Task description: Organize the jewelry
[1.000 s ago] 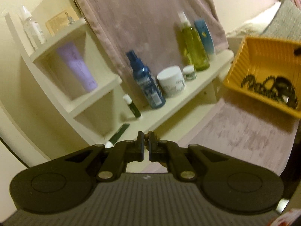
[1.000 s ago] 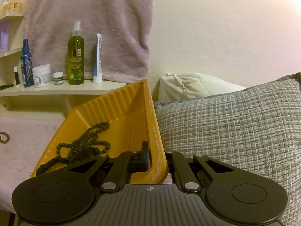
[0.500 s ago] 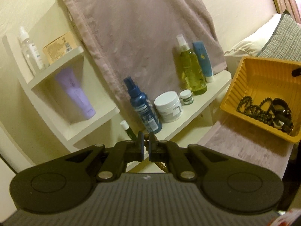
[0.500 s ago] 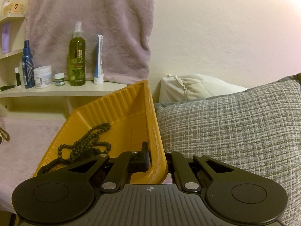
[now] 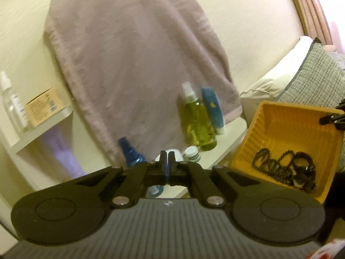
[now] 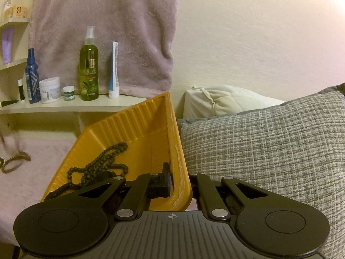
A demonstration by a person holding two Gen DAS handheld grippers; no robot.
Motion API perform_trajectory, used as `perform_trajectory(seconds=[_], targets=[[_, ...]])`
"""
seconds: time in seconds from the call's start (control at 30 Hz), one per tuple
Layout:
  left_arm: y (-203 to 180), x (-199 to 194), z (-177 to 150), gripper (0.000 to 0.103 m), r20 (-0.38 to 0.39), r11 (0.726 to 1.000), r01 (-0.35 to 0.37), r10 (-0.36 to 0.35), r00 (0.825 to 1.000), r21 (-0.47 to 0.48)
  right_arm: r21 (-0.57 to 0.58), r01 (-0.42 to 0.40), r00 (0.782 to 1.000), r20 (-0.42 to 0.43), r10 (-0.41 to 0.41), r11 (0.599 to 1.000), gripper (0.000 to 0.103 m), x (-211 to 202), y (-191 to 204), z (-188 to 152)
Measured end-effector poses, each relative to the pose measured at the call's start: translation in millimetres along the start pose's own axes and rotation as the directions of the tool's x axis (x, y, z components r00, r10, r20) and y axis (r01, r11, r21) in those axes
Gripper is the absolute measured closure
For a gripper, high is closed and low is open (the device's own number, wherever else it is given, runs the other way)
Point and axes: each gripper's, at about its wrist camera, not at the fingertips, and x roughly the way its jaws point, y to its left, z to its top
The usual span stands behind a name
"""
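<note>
Two tools busy: right tool (image 6: 180,186) clamping yellow tray (image 6: 138,129) wall; left tool (image 5: 167,158) pinched, raised, perhaps carrying brown beads (image 6: 15,161) trayward.

Left wrist view smeared by motion: green spray bottle (image 5: 197,127) and blue tube (image 5: 212,108) blurred, labels unreadable. Blue bottle (image 5: 131,154) half hidden behind left gripper (image 5: 167,161). Brown bead strand (image 6: 15,158) blurred, cut by frame edge. Right gripper's (image 6: 180,180) outer finger hidden behind the yellow tray (image 6: 138,127) wall.
</note>
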Motion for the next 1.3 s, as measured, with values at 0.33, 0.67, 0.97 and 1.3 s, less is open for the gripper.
perform_trajectory(seconds=[0.33,0.67,0.97,1.3], targets=[[-31.2,35.4,-58.5,0.100,-0.153,0.993,0.052,-0.068,0.986,-0.107,0.003,-0.002,1.000,-0.001,0.002,1.000,0.098,-1.2,-0.3,-1.2],[-63.6,77.7,-137.0,0.092,-0.352,0.982,0.012,-0.078,0.933,-0.186,-0.002,0.006,1.000,-0.011,-0.006,1.000,0.098,0.7,-1.3,-3.4],[-63.0,110.4,-148.3,0.092,-0.414,0.953,-0.069,-0.062,0.908,-0.294,-0.010,0.005,1.000,-0.016,-0.006,1.000,0.098,1.7,-2.0,-3.1],[-57.8,121.6,-152.5,0.096,-0.452,0.935,-0.105,-0.064,0.890,-0.338,-0.011,0.009,1.000,-0.018,-0.009,1.000,0.098,2.4,-1.8,-3.4]])
